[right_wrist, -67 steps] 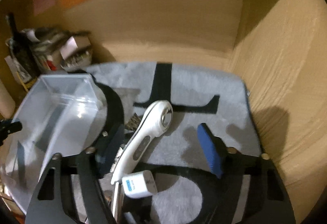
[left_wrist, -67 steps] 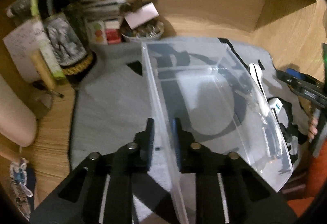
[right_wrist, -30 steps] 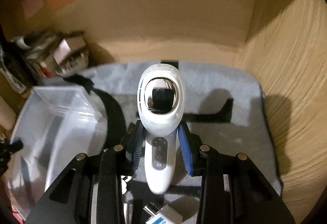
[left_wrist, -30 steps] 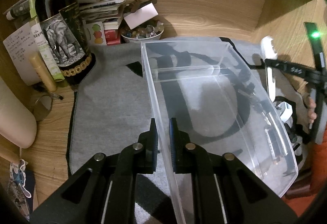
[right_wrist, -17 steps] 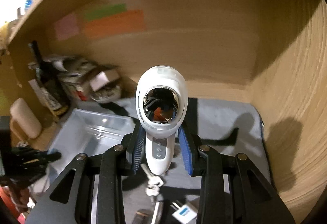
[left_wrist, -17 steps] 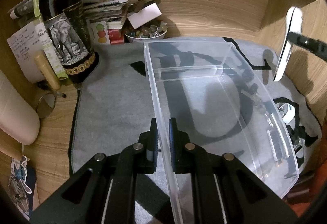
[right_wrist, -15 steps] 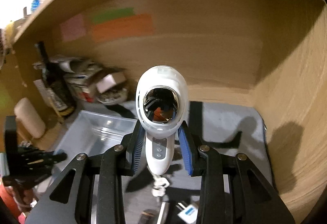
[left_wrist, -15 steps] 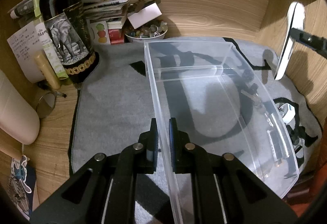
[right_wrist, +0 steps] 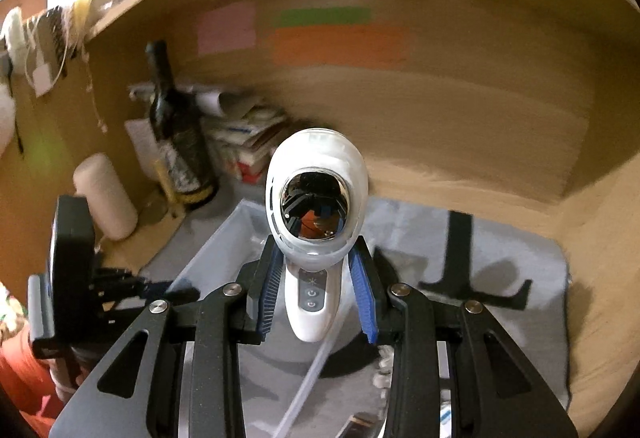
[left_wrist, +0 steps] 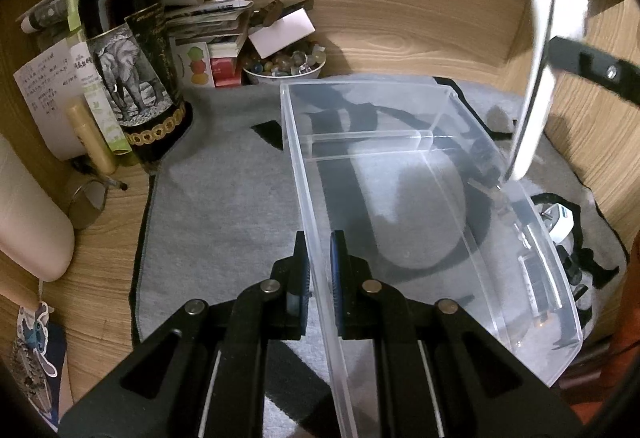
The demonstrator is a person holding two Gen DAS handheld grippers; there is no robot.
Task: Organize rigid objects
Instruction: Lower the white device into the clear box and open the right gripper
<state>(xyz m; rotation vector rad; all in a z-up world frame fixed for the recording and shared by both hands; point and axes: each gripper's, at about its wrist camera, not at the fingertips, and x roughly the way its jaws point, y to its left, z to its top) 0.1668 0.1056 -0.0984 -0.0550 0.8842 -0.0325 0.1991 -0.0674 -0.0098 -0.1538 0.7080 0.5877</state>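
Note:
A clear plastic bin (left_wrist: 404,174) stands on a grey mat (left_wrist: 224,182). My left gripper (left_wrist: 318,270) is shut on the bin's near left wall. My right gripper (right_wrist: 316,286) is shut on a white handheld device (right_wrist: 316,214) with a mirrored oval head and small buttons on its handle. It holds the device upright in the air above the bin's right rim (right_wrist: 224,250). In the left wrist view the device (left_wrist: 540,78) hangs at the upper right over the bin's right wall. The bin's inside looks empty.
A dark wine bottle (left_wrist: 128,54), stacked papers and small boxes (left_wrist: 208,38) and a bowl of marbles (left_wrist: 284,62) crowd the back left corner. A white charger plug (left_wrist: 560,222) and dark small items lie on the mat right of the bin. Wooden walls close the back and right.
My right gripper closed on the white device on the mat, lifted it and carried it up and left over the bin's right side. My left gripper kept its hold on the bin wall.

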